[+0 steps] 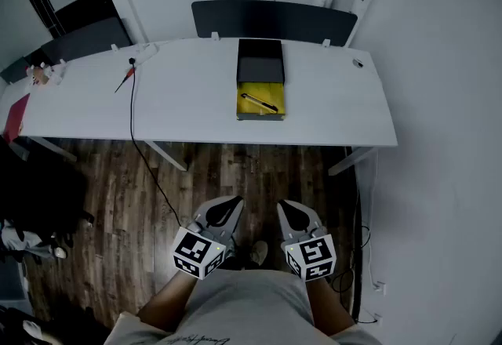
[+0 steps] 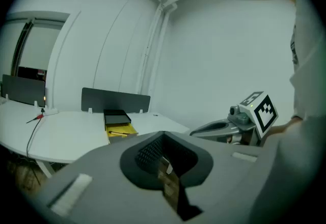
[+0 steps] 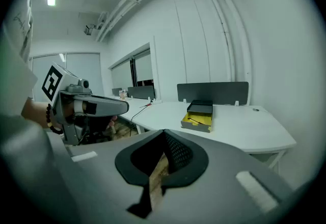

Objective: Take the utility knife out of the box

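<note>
1. At the far left of the white desk, a dark cable with a red tip runs across the top, drops over the front edge and trails onto the wooden floor.
2. Left of centre and low in the head view, the left gripper is held close to the person's shirt, over the floor and well apart from the desk. In its own view the left gripper's jaws are pressed together, with only a thin slit between them and nothing held. It points toward the desk.
3. At the middle of the desk, toward its back edge, sits the box, open, with a yellow inside and its black lid lying just behind it. The utility knife lies slantwise on the yellow bottom of the box, a thin dark shape untouched by either gripper. A dark divider panel stands behind the desk.
4. Just right of centre, the right gripper hangs beside the left one, near it but not touching. The right gripper view shows its jaws closed tight and empty, with the box on the desk ahead of them.
5. Farther right, near the desk's back corner, lies a small object too small to identify.
</note>
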Tool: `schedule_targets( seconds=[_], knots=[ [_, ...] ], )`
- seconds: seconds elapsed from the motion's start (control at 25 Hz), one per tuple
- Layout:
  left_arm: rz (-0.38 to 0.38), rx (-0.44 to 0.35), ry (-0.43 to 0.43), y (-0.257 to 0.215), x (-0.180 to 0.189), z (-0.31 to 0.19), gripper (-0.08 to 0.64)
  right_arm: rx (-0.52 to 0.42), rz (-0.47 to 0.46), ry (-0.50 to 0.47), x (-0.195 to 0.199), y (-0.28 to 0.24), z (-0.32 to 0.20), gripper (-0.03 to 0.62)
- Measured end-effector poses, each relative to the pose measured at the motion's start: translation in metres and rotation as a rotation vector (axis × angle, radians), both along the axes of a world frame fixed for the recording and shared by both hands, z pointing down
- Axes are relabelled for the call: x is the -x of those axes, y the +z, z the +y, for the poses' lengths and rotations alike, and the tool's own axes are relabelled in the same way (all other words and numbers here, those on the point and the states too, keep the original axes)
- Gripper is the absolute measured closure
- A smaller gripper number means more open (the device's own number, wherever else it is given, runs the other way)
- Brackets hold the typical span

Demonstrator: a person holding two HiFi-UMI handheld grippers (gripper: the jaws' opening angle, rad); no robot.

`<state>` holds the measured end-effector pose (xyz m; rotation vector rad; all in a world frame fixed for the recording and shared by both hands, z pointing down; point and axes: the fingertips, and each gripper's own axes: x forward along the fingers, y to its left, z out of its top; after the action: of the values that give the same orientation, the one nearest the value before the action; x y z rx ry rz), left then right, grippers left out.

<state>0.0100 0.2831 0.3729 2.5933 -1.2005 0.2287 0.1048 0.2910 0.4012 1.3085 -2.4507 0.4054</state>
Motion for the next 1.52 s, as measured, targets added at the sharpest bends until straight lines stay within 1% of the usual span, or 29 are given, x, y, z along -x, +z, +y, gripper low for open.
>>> schedule_targets(
  seconds=[0.28,0.4,0.56,0.92,1.16,1.32,1.52],
  knots=[
    [0.011,0.005,0.006,0.0,0.017,0.003,0.558,0.016,0.019,-0.004,0.019,0.0,0.0,0.578],
    [0.014,0.002,0.01,-0.001,0.023,0.0,0.558,-0.002,0.01,0.011,0.022,-0.002,-0.007,0.578],
    [0.019,0.001,0.013,-0.002,0.034,-0.005,0.558,-0.003,-0.017,0.023,0.034,-0.006,-0.013,0.577],
    [0.036,-0.007,0.042,-0.005,0.057,-0.019,0.558,-0.005,0.002,0.032,0.06,-0.009,-0.026,0.577],
    [0.052,-0.022,0.061,-0.007,0.081,-0.024,0.558,-0.022,0.03,0.044,0.082,-0.013,-0.027,0.577],
    [0.062,-0.02,0.073,-0.006,0.091,-0.024,0.558,-0.028,0.039,0.059,0.09,-0.014,-0.026,0.577],
    [0.066,-0.021,0.079,-0.003,0.096,-0.024,0.558,-0.03,0.042,0.057,0.098,-0.014,-0.027,0.577]
  ],
)
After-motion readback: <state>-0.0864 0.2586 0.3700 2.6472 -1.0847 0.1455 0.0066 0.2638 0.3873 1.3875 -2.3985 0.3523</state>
